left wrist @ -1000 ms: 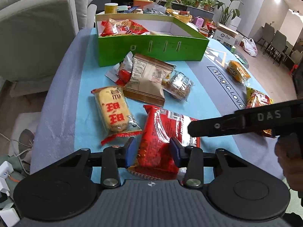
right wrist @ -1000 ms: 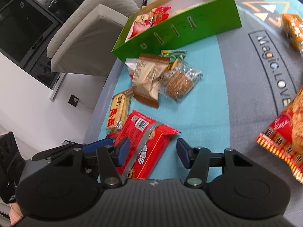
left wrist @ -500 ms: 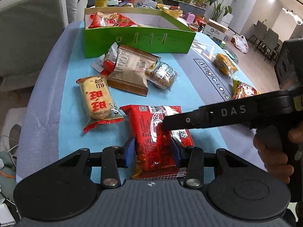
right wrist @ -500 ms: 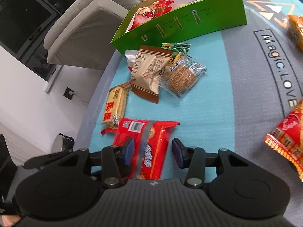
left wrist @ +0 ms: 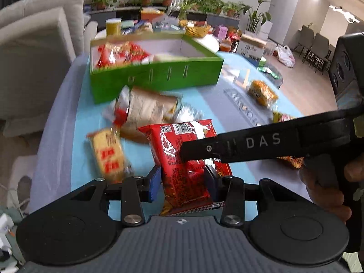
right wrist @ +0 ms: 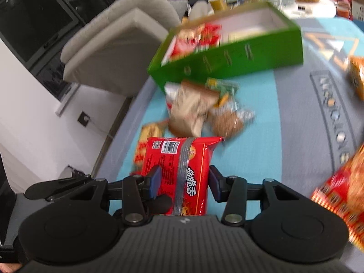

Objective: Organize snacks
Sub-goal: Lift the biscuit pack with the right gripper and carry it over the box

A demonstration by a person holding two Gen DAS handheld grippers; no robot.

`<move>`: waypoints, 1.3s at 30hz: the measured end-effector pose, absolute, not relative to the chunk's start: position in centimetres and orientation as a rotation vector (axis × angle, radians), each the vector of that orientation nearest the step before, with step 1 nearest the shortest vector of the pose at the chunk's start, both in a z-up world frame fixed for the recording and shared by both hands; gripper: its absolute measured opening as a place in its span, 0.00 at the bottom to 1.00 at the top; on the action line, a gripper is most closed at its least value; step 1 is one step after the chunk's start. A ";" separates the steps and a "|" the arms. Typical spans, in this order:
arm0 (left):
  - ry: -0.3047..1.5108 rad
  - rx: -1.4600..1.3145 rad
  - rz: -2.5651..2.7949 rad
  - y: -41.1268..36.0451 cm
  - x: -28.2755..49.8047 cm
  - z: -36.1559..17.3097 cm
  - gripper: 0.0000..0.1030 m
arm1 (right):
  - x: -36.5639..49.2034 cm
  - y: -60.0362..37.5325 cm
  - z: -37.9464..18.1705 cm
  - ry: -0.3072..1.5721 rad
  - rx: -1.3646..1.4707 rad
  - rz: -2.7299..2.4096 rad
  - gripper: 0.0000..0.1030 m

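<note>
A red snack packet (left wrist: 182, 157) is gripped between both grippers and lifted off the table. My left gripper (left wrist: 183, 182) is shut on its near end. My right gripper (right wrist: 183, 183) is shut on the same red packet (right wrist: 182, 166), and its black arm (left wrist: 261, 143) crosses the left wrist view from the right. The green box (left wrist: 157, 75) stands at the far side of the table with red snacks inside; it also shows in the right wrist view (right wrist: 227, 56).
Loose snacks lie on the blue cloth: a yellow packet (left wrist: 108, 157), a brown packet (left wrist: 145, 111), a clear cookie packet (right wrist: 227, 120), an orange packet (left wrist: 261, 93) and a red-orange packet (right wrist: 341, 195) at the right. A sofa (left wrist: 34, 52) stands left of the table.
Both grippers have closed on the red packet and raised it off the table toward the green box. The scene is blurred by the motion.
</note>
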State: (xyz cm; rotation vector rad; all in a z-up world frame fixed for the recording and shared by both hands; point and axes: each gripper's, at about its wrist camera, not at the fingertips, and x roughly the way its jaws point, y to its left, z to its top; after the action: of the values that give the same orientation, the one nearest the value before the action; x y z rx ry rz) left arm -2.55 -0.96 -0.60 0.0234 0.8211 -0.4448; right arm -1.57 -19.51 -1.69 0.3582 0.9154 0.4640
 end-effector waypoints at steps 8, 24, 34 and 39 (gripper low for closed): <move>0.764 0.048 -0.449 -2.5 -0.4 1.5 0.37 | 0.6 -20.9 0.3 0.841 0.386 0.442 0.50; 0.668 0.095 -0.419 -4.4 5.4 5.6 0.37 | 6.2 -22.5 4.2 0.708 0.454 0.416 0.50; 0.637 0.162 -0.371 -6.0 10.5 6.0 0.37 | 11.1 -23.3 4.7 0.678 0.493 0.394 0.50; 0.648 0.155 -0.348 -6.2 13.4 5.5 0.37 | 13.8 -23.8 3.7 0.681 0.528 0.400 0.50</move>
State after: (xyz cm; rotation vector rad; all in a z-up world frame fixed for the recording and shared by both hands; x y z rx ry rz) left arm 13.42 -6.24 5.52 0.1550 0.6482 -0.3484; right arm 13.81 -23.80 3.73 0.5280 0.6815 0.3995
